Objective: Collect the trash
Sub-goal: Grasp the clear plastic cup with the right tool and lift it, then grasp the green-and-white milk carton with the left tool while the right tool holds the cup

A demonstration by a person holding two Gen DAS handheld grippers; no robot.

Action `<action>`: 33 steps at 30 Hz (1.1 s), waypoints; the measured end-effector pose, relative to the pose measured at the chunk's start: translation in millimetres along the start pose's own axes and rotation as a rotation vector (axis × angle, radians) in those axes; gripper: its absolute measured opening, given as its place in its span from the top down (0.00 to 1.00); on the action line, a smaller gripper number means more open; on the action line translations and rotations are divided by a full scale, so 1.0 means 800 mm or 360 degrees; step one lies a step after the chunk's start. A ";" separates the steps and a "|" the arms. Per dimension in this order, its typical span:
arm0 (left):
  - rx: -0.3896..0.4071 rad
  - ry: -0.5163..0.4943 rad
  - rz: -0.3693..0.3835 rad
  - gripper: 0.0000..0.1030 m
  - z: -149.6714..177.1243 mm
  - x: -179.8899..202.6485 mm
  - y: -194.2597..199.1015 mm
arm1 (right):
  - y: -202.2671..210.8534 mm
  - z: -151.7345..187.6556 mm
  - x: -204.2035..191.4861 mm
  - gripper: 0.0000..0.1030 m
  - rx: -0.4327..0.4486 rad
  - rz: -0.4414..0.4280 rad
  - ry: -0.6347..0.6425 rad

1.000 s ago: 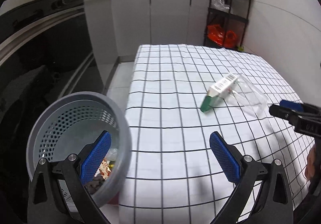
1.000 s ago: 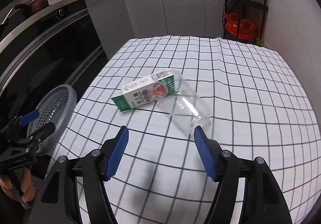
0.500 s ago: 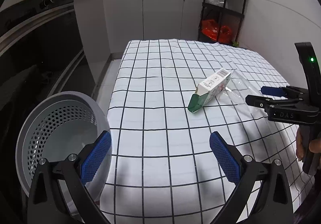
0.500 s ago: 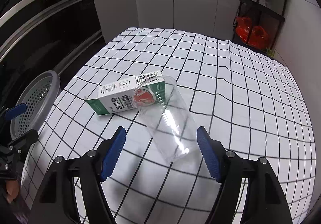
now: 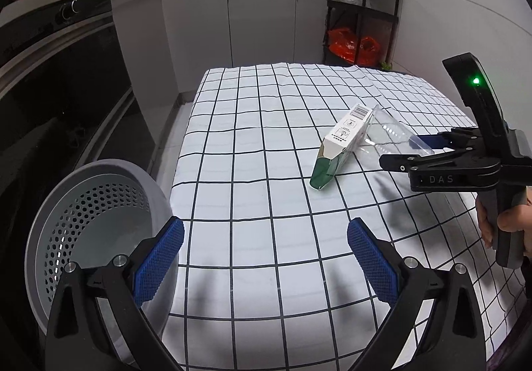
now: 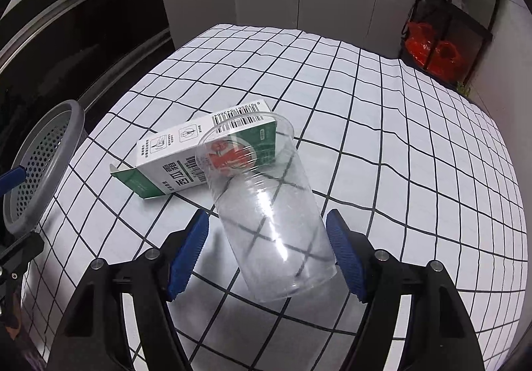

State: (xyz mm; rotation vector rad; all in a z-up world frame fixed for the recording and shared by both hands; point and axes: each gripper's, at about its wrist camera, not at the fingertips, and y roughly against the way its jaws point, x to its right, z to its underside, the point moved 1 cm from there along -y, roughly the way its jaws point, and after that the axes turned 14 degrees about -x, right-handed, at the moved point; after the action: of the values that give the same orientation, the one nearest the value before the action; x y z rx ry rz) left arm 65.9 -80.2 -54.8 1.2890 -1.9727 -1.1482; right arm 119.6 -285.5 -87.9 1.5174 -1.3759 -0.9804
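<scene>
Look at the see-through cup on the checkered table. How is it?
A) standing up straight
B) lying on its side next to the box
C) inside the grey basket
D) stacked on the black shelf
B: the clear cup lies on its side on the tablecloth, its mouth against the green-and-white box.

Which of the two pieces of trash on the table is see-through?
The plastic cup, lying on its side between the right gripper's open pads. The green-and-white carton behind it is opaque printed cardboard.
</scene>
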 end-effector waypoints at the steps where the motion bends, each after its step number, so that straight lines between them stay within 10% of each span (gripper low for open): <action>1: 0.0002 -0.0006 0.0003 0.06 0.000 0.002 0.000 | 0.002 0.002 -0.002 0.32 0.0003 -0.0003 0.0011; 19: 0.0113 -0.0038 0.0041 0.06 -0.026 0.015 0.011 | 0.077 0.052 0.041 0.42 0.0170 -0.0279 -0.0367; 33: -0.0059 -0.0067 0.0191 0.06 -0.087 0.069 -0.071 | 0.122 0.099 0.077 0.42 0.0306 -0.0462 -0.0543</action>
State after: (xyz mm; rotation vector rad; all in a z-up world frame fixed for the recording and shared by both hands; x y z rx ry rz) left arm 123.8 -167.4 -70.1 1.1206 -2.0196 -1.1567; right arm 17.9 -356.9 -23.2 1.7895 -1.5478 -1.3695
